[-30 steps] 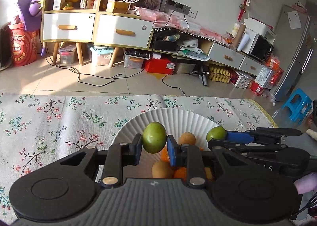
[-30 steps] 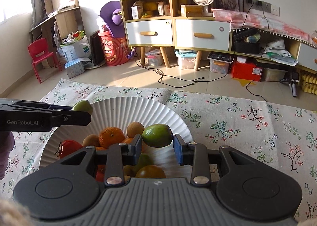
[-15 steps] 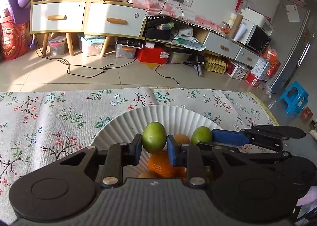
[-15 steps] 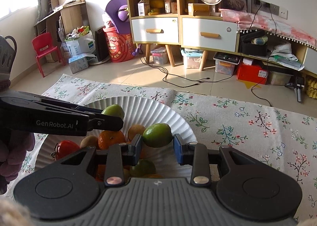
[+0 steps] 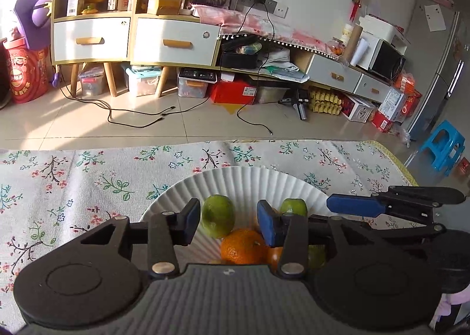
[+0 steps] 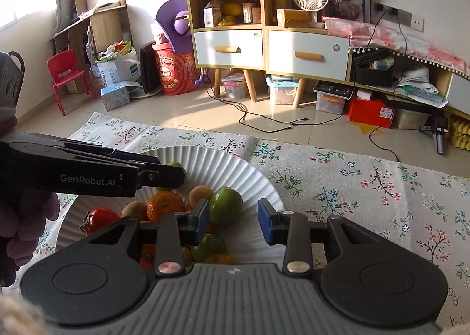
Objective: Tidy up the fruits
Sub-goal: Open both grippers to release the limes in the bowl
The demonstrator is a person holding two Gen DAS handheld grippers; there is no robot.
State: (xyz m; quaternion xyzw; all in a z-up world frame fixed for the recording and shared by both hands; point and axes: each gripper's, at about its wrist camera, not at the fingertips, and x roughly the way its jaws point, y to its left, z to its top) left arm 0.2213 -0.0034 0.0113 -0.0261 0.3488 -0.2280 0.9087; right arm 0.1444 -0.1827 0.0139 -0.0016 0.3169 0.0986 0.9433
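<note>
Cluttered living room lies behind: shelves, drawers, a fan, boxes on the tiled floor. Nearer, a flowered cloth point(image 6: 367, 182) covers the tabletop, and one white paper plate point(image 6: 235, 167) on it carries the fruit pile.

Both sets of jaws stand apart, gripping nothing. In its own view the left gripper point(image 5: 229, 224) frames a green fruit point(image 5: 218, 219) that sits on the plate at about 12 o'clock of an orange point(image 5: 242, 246). The right gripper point(image 6: 233, 224) has another green one point(image 6: 225, 205) just beside its left finger, at 11 o'clock from its centre, with free space on the other side.

The step looks like release onto the plate. To do it well, I would back each gripper straight out along its fingers, jaws wide, without brushing the pile, since round fruit may roll off the shallow rim. The two grippers are near each other, so one should clear first.

Counted in the right view: one plate, one tomato point(image 6: 98, 217), at least three green fruits, at least two oranges, two small tan fruits point(image 6: 199, 194). More are hidden under the gripper.
</note>
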